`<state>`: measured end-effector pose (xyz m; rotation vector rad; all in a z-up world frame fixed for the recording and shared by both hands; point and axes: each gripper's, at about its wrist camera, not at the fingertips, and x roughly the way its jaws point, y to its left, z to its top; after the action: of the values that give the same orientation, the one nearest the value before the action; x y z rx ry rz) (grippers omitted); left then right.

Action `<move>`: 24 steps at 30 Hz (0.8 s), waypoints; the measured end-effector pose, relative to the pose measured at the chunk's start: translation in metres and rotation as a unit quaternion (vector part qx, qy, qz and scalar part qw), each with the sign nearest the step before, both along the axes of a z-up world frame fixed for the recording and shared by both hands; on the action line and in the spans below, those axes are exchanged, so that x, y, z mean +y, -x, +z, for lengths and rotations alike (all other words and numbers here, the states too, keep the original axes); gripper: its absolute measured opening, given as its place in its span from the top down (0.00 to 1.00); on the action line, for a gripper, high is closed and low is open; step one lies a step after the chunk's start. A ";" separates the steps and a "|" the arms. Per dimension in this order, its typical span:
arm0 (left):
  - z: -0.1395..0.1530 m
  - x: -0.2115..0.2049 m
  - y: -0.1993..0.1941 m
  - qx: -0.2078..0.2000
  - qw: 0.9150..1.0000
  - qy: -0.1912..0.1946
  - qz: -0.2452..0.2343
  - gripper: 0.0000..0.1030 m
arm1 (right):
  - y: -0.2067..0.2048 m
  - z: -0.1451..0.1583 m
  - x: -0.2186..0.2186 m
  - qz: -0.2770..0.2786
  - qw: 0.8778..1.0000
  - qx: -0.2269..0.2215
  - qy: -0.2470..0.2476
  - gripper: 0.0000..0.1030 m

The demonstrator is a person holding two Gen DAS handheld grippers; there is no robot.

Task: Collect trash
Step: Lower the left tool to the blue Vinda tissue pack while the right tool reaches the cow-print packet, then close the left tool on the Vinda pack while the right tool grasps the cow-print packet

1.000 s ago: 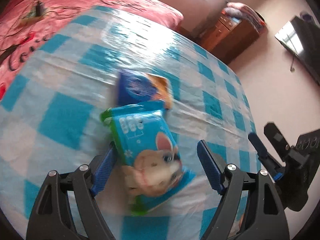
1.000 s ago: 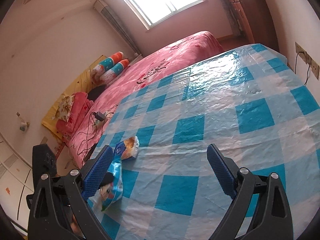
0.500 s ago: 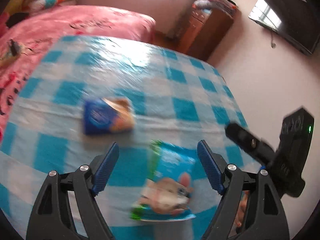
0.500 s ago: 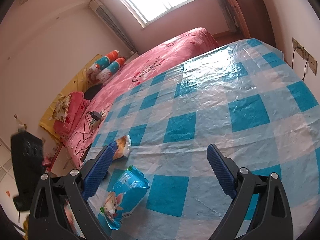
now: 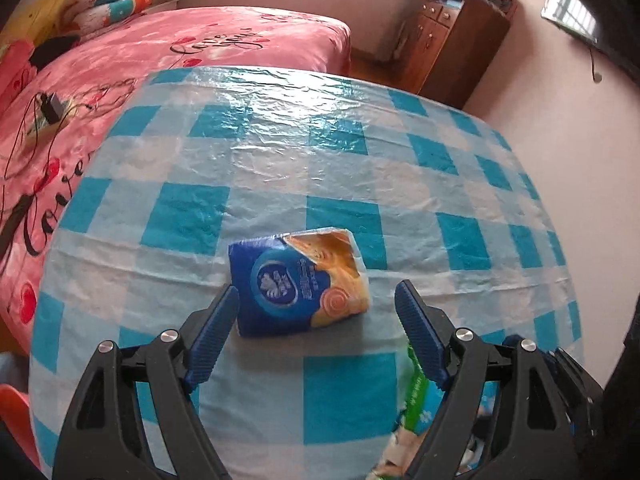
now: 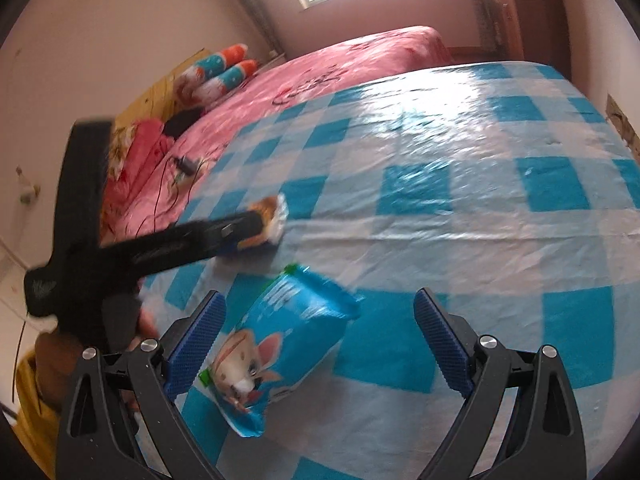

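Blue-and-white checked plastic covers the surface (image 5: pixel 280 160) in front of you, and two pieces of trash lie on it with no bin or bag anywhere in either view. Your left claw (image 5: pixel 316 312) stands wide apart and holds nothing; the dark blue and orange packet (image 5: pixel 298 282) lies flat on the cloth just ahead of its fingertips, its left edge just beside the left pad. Your right claw (image 6: pixel 320 332) is likewise spread and empty, with the light blue snack bag (image 6: pixel 276 348) printed with a cartoon animal lying between its fingers, nearer the left one, though whether it touches that pad you cannot tell from this blurred view. Only your left camera shows the wooden dresser (image 5: pixel 452 46) with folded bedding on top and the dark screen on the right wall; there the light blue snack bag is just a green and white sliver behind the right finger. Only your right camera shows your left claw from the side, a black body reaching across to the dark blue and orange packet, with your hand (image 6: pixel 144 326) gripping its handle. Both views share the pink bed (image 5: pixel 200 44) beyond the surface. Both claws tilt down toward the cloth.
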<state>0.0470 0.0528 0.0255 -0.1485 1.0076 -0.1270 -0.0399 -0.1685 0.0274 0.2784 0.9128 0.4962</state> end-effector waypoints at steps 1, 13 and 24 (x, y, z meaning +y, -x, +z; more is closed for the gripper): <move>-0.001 -0.001 -0.002 -0.001 1.000 -0.008 -0.003 0.21 | 0.001 -0.002 0.004 0.005 1.000 0.001 0.000 0.09; -0.016 -0.006 -0.019 -0.009 0.998 -0.057 -0.008 0.17 | 0.004 -0.008 0.028 0.025 0.999 -0.011 0.023 0.09; -0.018 -0.008 -0.019 -0.039 0.995 -0.088 0.001 0.26 | 0.003 -0.009 0.047 0.047 0.997 -0.024 0.054 0.09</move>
<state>0.0658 0.0452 0.0072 0.0171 0.9358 -0.0407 -0.0430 -0.1215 0.0186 0.1251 0.9054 0.5360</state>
